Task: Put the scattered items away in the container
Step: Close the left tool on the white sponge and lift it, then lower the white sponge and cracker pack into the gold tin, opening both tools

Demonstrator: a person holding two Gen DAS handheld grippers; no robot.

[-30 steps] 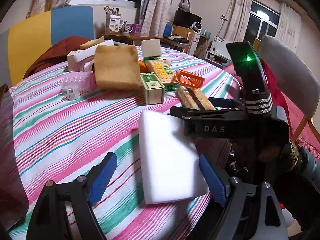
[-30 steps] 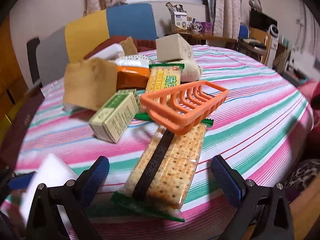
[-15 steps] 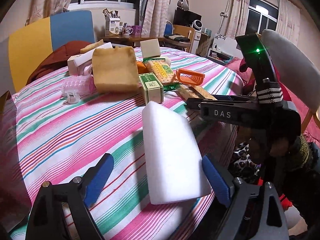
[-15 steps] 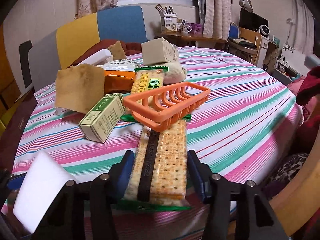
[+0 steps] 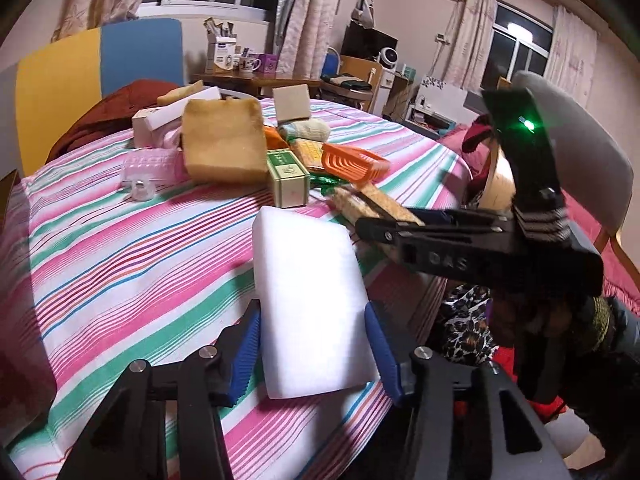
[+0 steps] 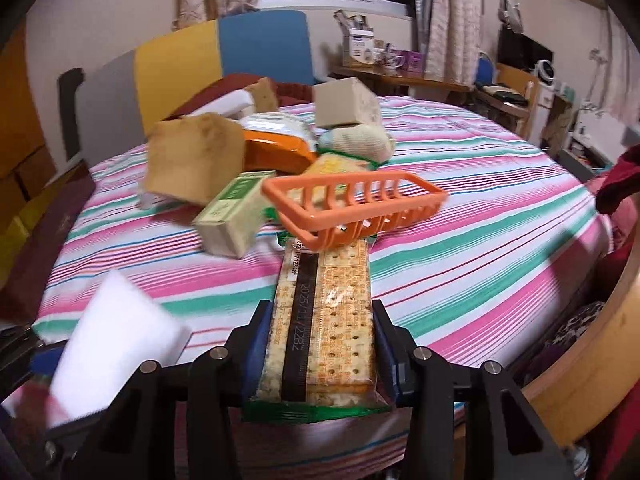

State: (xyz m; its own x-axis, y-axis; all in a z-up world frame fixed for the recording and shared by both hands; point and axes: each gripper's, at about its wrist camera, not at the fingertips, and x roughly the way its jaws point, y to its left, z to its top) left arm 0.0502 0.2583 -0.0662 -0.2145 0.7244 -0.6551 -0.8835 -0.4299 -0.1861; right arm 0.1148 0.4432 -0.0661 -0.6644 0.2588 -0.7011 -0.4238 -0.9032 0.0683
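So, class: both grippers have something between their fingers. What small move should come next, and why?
Probably lift both clear: the closing left gripper grips the white sponge block, the closing right gripper the cracker pack, whose far end lies under the orange basket.

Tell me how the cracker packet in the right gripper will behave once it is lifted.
The cracker packet will probably stay fairly stiff: its crackers sit in a flat, tight row. It is likely fragile, since the right gripper is closing on its long edges. The orange basket resting on its far end may slide or tip off.
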